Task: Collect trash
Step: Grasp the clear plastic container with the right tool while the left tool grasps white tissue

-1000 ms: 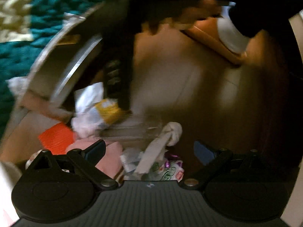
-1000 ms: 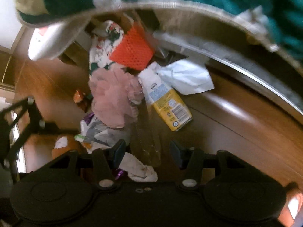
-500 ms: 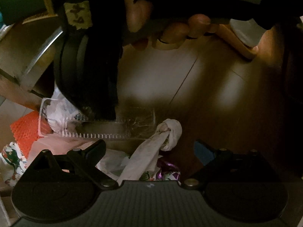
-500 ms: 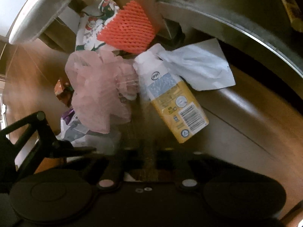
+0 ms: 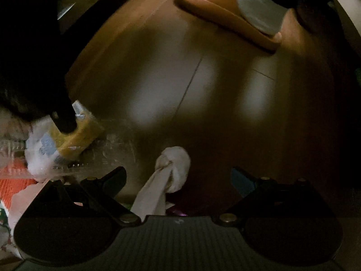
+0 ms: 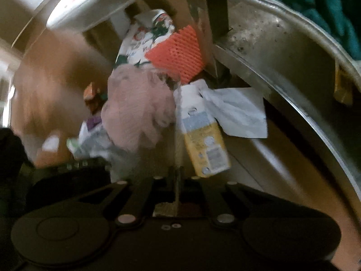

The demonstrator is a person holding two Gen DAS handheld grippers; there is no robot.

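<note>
A pile of trash lies on the wooden floor by the bed frame. It holds a yellow and white drink carton (image 6: 204,135), a pink mesh wrap (image 6: 137,110), an orange foam net (image 6: 178,55), white paper (image 6: 239,113) and a printed wrapper (image 6: 149,36). My right gripper (image 6: 177,176) is shut on the edge of a clear plastic container (image 6: 177,140), which also shows in the left wrist view (image 5: 106,151). My left gripper (image 5: 178,178) is open, with a knotted white tissue (image 5: 173,167) between its fingers. The carton (image 5: 74,140) lies to its left.
A metal bed rail (image 6: 282,74) curves along the right, with a teal blanket (image 6: 327,11) above it. An orange slipper with a white sock (image 5: 237,18) stands on the floor ahead of the left gripper. The dark right gripper body (image 5: 33,67) fills the left wrist view's upper left.
My right gripper has shut on the clear plastic container's edge and pulled back a little. The left wrist view has swung, and the right gripper now sits further left in it.
</note>
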